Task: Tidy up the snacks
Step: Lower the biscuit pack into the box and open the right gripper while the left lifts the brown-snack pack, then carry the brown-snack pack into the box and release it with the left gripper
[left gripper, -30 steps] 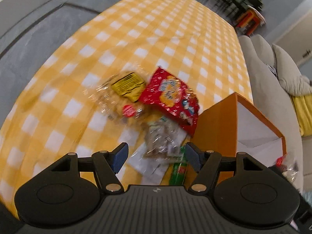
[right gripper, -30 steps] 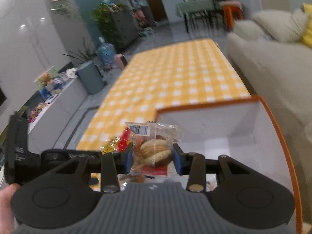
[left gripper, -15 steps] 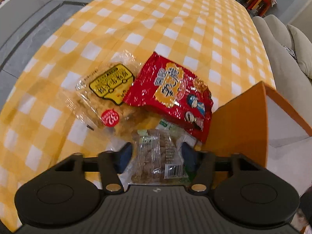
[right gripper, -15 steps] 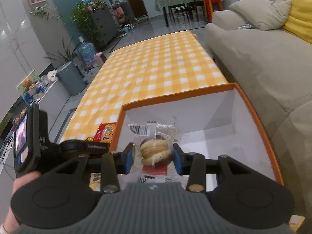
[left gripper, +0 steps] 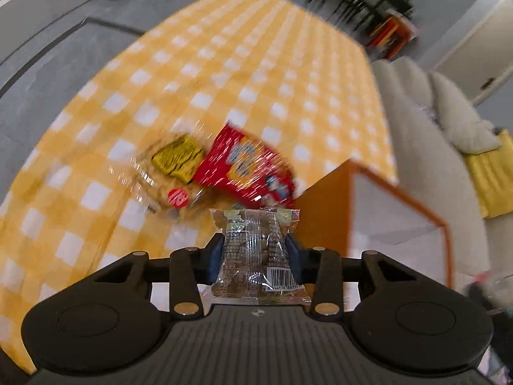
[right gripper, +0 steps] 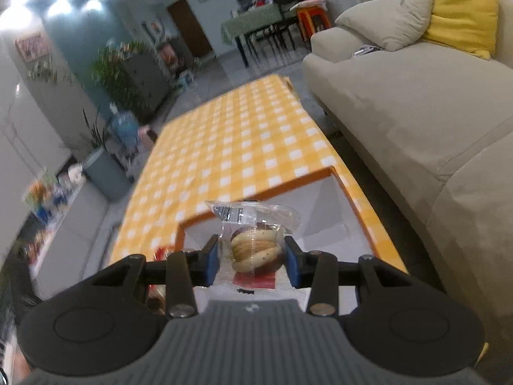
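Note:
My left gripper [left gripper: 254, 253] is shut on a clear packet of brown snack [left gripper: 256, 256] and holds it above the table, just left of the orange box [left gripper: 323, 205]. A red snack bag [left gripper: 247, 166] and a clear bag with a yellow label [left gripper: 174, 163] lie on the yellow checked cloth [left gripper: 224, 64] beyond it. My right gripper [right gripper: 252, 256] is shut on a clear packet of biscuits [right gripper: 255, 250] and holds it over the open orange box [right gripper: 362, 205], whose inside is white.
A beige sofa [right gripper: 416, 112] with a yellow cushion [right gripper: 458, 9] runs along the table's right side. The box stands at the table's near right corner. Grey floor [left gripper: 48, 73] lies to the left of the table. A planter and cabinet stand far left.
My left gripper closed on the brown snack packet and lifted it off the table. My right gripper moved with the biscuit packet over the box opening.

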Demonstrator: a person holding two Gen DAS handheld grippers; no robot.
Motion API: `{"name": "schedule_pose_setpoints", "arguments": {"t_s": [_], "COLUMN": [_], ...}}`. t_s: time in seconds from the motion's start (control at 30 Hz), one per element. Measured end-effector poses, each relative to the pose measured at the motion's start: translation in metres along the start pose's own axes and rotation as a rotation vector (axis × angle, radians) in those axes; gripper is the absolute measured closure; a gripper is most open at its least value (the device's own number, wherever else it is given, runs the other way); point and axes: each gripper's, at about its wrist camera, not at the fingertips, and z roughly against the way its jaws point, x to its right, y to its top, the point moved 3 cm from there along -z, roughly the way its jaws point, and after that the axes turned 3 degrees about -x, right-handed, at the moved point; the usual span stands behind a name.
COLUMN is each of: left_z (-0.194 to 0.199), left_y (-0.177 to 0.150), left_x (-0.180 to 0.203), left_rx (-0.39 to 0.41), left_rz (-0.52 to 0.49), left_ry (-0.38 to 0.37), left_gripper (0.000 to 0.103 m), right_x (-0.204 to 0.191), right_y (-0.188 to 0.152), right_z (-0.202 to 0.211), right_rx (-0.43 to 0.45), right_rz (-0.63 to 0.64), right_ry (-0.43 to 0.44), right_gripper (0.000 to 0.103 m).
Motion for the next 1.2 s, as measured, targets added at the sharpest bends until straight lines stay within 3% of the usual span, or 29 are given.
{"name": "schedule_pose_setpoints", "arguments": {"t_s": [0.27, 0.47, 0.57, 0.67, 0.73, 0.9, 1.13, 1.2], "left_z": [0.049, 0.052, 0.05, 0.048, 0.049, 0.055, 0.07, 0.074], "left_y": [0.002, 0.002, 0.001, 0.0, -0.002, -0.005, -0.015, -0.019], "left_x": [0.023, 0.031, 0.032, 0.033, 0.035, 0.041, 0.059, 0.065], "left_rx": [0.054, 0.064, 0.059, 0.045, 0.049, 0.043, 0.044, 0.04], "left_rz": [-0.057, -0.083, -0.093, -0.09, -0.101, -0.115, -0.159, -0.171], "left_ry": [-0.161, -0.197, -0.196, -0.17, -0.164, -0.169, -0.18, -0.19], "left_gripper": [0.057, 0.057, 0.057, 0.057, 0.057, 0.057, 0.057, 0.057], "right_x": [-0.012, -0.002, 0.001, 0.006, 0.008, 0.012, -0.001, -0.001], "right_y": [-0.033, -0.058, -0.063, -0.063, -0.06, -0.054, -0.045, -0.042], "right_z": [-0.036, -0.077, -0.082, -0.085, -0.086, -0.076, -0.057, -0.046], "right_rx": [-0.226, -0.366, -0.386, -0.408, -0.42, -0.405, -0.378, -0.363], "right_rz": [0.131, 0.157, 0.164, 0.152, 0.14, 0.096, 0.169, 0.175], "right_ry": [-0.12, -0.205, -0.256, -0.244, -0.26, -0.208, -0.216, -0.202], "right_gripper": [0.063, 0.063, 0.063, 0.061, 0.051, 0.047, 0.046, 0.042]}}
